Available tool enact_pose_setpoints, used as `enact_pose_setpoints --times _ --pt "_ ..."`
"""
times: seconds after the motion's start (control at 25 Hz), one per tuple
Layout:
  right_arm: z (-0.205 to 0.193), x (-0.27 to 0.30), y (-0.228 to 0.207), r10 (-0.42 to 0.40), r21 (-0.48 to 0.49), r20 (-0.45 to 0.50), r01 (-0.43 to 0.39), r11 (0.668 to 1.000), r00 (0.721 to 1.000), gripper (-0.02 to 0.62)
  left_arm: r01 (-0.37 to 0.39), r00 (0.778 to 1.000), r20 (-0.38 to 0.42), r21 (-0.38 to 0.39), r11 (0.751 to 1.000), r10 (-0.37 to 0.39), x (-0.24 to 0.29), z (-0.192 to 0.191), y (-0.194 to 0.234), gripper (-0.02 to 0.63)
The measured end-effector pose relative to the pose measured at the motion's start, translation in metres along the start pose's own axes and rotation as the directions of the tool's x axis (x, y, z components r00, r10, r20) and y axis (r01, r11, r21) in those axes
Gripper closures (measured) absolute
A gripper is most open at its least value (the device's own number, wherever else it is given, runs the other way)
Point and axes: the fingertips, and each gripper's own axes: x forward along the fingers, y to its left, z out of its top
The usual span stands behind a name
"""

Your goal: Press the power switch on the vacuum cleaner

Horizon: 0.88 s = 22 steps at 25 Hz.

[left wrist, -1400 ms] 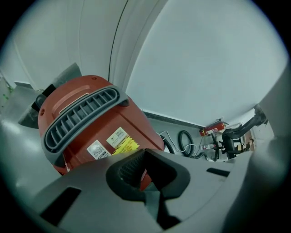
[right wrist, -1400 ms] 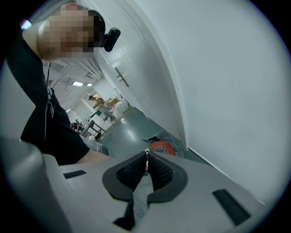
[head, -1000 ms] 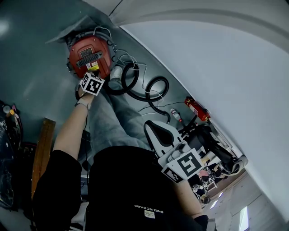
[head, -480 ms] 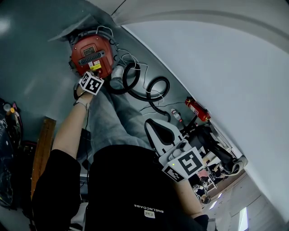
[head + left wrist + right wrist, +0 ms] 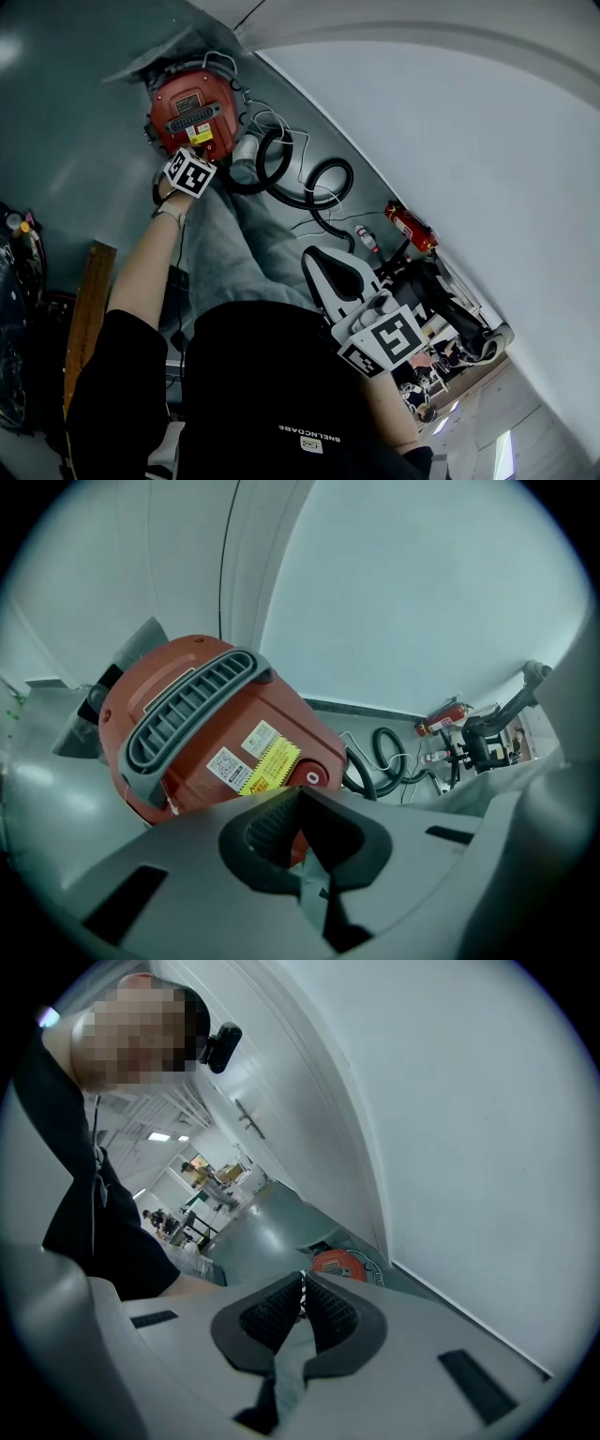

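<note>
A red vacuum cleaner (image 5: 190,111) with a grey slatted handle lies on the grey floor by the wall, its black hose (image 5: 309,187) coiled to the right. In the left gripper view the vacuum cleaner (image 5: 202,726) fills the middle, with a white round power switch (image 5: 312,777) on its red body just above the jaws. My left gripper (image 5: 298,794) is shut, empty, its tip close below that switch. The left gripper (image 5: 190,173) sits at the vacuum's near edge in the head view. My right gripper (image 5: 302,1283) is shut, empty, held back near my waist (image 5: 380,339).
A red fire extinguisher (image 5: 409,227) and white cables (image 5: 272,127) lie along the wall. A black and white machine (image 5: 337,277) stands right of my legs. A wooden plank (image 5: 86,309) lies at the left. The white wall rises at the right.
My left gripper has crept slightly forward toward the vacuum's near edge. The right gripper stays where it was.
</note>
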Motion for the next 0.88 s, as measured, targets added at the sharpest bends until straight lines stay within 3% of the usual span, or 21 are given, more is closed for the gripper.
enact_pose_setpoints --times 0.44,0.68,0.88 --pt "-0.01 0.006 0.009 0.004 0.011 -0.003 -0.004 1.0 1.0 0.563 0.005 0.999 0.047 -0.063 0.998 -0.002 -0.001 -0.007 0.004 0.591" --pt "-0.012 0.005 0.014 0.002 -0.017 -0.002 -0.002 1.0 1.0 0.563 0.026 0.998 0.068 -0.193 0.981 -0.013 -0.01 -0.002 0.006 0.592" --pt "0.001 -0.005 0.029 0.019 -0.043 0.032 -0.018 0.999 0.999 0.563 0.027 0.991 0.137 -0.141 0.99 -0.008 -0.055 0.022 -0.008 0.592"
